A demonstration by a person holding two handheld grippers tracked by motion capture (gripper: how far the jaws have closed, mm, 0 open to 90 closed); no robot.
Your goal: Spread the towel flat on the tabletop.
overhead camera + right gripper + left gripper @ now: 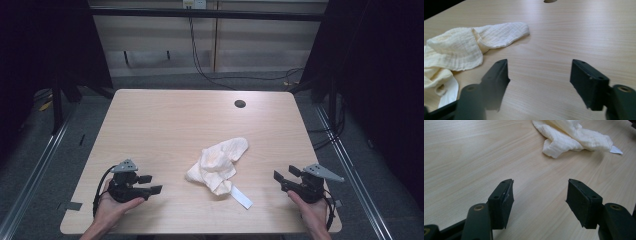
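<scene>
- While both hands rest at the near edge of the table in the high view, the crumpled cream cloth lies a little nearer than the table's middle, between the two grippers and well apart from each.
- Left gripper sits to the left of the cloth, held in the person's left hand, fingers spread and pointing toward the cloth, nothing between them.
- Right gripper sits to the right of the cloth, in the right hand, fingers likewise parted and empty, aimed back at the cloth.
- A white tag sticks out from the cloth's near side, flat on the wood.
- Beyond the cloth, a small dark round hole marks the far part of the table.
- Over to the left gripper view: two black fingers stand wide apart over bare wood, and the cloth lies ahead and off to the upper right, untouched, with the tag peeking out beside it.
- Now the right gripper view: fingers released, bare table between them; the cloth lies ahead at the left, just beyond the left finger, not touching it as far as I can tell.
- Past the cloth, the hole sits at the top edge.
</scene>
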